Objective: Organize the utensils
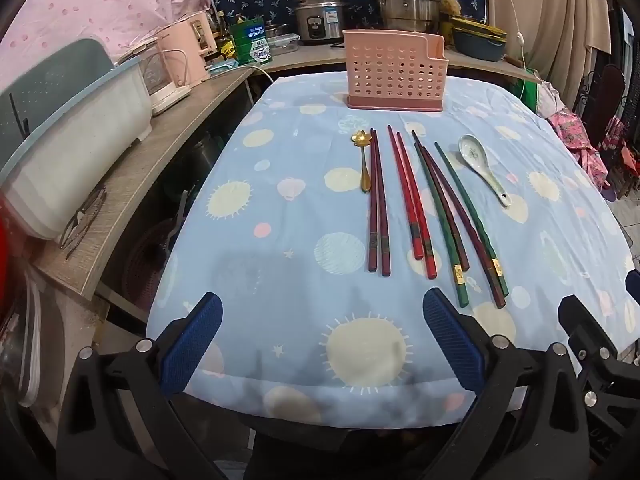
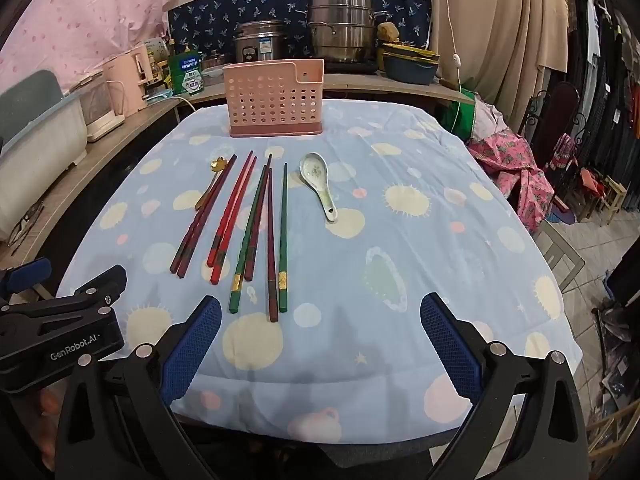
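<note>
Chopsticks [image 1: 416,204]: eight; dark red, bright red, green
Spoons: two, gold spoon [image 1: 363,160], ceramic spoon [image 1: 478,162]
Holder [image 1: 394,70]: one, pink, perforated
Left tool [image 1: 322,346]: spread, empty
Right tool [image 2: 320,346]: spread, empty

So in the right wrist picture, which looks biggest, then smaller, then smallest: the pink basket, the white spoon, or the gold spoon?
1. pink basket, clearly largest.
2. white spoon.
3. gold spoon, thinner and partly hidden by chopsticks, so this last spot is less certain.
</note>
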Demonstrator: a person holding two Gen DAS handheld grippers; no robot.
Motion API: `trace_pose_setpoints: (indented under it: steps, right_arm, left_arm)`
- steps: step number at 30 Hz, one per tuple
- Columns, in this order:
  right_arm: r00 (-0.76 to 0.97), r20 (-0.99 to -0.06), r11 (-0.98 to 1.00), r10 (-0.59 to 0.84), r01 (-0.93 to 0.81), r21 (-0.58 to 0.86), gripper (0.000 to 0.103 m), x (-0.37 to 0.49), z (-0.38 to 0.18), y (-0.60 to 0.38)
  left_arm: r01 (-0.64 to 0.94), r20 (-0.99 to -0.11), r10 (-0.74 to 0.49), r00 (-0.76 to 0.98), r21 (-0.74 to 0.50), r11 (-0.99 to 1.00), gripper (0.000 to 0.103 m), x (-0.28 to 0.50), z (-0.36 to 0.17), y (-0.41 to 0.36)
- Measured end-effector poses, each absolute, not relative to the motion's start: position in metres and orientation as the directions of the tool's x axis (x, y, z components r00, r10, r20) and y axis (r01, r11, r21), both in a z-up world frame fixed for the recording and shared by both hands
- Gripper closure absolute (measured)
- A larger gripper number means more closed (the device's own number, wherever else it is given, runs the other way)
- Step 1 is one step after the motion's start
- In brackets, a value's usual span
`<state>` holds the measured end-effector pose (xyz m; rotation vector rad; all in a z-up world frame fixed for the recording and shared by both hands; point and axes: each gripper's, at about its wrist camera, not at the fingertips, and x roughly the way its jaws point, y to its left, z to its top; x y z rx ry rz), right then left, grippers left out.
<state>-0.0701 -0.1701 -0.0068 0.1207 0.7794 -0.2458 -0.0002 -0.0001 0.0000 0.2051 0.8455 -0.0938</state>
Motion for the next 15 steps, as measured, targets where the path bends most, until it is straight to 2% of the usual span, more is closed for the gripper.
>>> trace_pose_setpoints:
  steps: [15]
  right_arm:
    - [0.681, -0.711, 0.964, -0.177, 0.265, 0.013, 0.007, -0.0696, -0.0074, -0.1668]
  left_arm:
    - [0.163, -0.757, -0.009, 0.653, 0.129, 0.978, 0.007, 0.0013, -0.0021, 0.0033]
